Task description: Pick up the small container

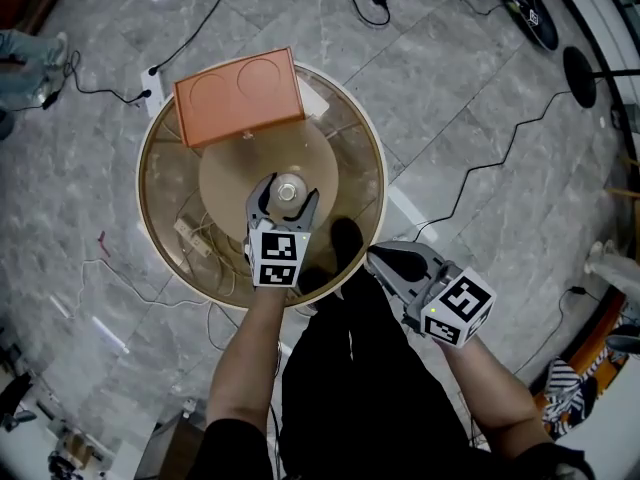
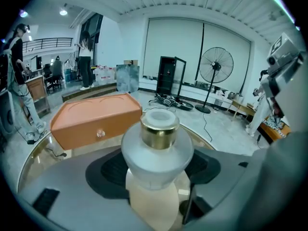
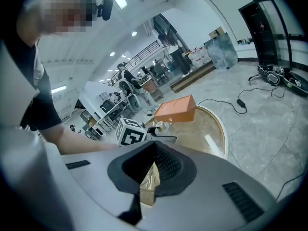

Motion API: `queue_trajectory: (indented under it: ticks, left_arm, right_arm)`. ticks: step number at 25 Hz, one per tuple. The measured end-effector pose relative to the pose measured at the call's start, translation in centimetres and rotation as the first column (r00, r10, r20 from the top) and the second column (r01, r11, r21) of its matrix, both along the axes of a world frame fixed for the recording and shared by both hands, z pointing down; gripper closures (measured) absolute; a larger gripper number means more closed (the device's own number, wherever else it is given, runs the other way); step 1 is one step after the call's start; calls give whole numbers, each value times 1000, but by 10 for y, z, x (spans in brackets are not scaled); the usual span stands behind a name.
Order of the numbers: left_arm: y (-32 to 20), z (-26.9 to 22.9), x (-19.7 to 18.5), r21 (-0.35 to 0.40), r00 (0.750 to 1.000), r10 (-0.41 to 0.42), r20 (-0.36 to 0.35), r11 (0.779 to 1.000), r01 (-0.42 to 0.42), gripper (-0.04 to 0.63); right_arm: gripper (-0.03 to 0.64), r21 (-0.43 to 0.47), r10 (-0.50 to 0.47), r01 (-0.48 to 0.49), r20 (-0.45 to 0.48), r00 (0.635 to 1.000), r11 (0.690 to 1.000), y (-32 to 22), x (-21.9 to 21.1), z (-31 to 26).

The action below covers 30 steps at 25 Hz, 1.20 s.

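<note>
Poised for the pick: my left gripper (image 1: 289, 196) straddles the small container (image 2: 157, 143) on the round table (image 1: 375, 168). Its jaws are spread wide, and the frosted, gold-collared bottle stands upright between pads that, as I judge it, are not yet pressing. My right gripper (image 1: 385, 260), jaws together and empty, hangs off to the right. The bulging body narrows toward its base, so an off-centre squeeze could tip it or squirt it forward toward the orange box (image 1: 238, 96) beyond. Too light a hold on that smooth surface could let it slip.
</note>
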<state>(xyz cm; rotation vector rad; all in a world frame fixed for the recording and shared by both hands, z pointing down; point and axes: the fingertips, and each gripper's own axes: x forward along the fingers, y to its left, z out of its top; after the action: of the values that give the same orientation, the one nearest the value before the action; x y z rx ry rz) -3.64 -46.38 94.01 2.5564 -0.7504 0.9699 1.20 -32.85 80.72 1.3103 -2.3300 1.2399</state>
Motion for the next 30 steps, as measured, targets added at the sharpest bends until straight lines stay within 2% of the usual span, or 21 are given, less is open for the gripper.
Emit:
queue_trajectory:
  ticks: [7, 12, 17, 23, 30]
  left_arm:
    - [12, -128, -29, 38, 997, -48, -62, 998, 51, 256]
    - [19, -240, -56, 110, 994, -64, -90, 991, 74, 256]
    - [59, -331, -80, 142, 990, -70, -124, 986, 88, 256]
    - [81, -416, -129, 158, 973, -161, -166, 970, 187, 256]
    - [103, -481, -192, 181, 967, -187, -175, 959, 218, 256]
  right_arm:
    - [603, 61, -13, 15, -33, 999, 998, 7, -14, -89]
    - [603, 136, -49, 55, -46, 998, 989, 5, -35, -170]
    - [603, 198, -65, 71, -40, 997, 978, 20, -59, -235]
    - [603, 293, -138, 158, -88, 987, 943, 22, -101, -298]
    - [604, 397, -161, 213, -159, 974, 893, 30, -150, -358]
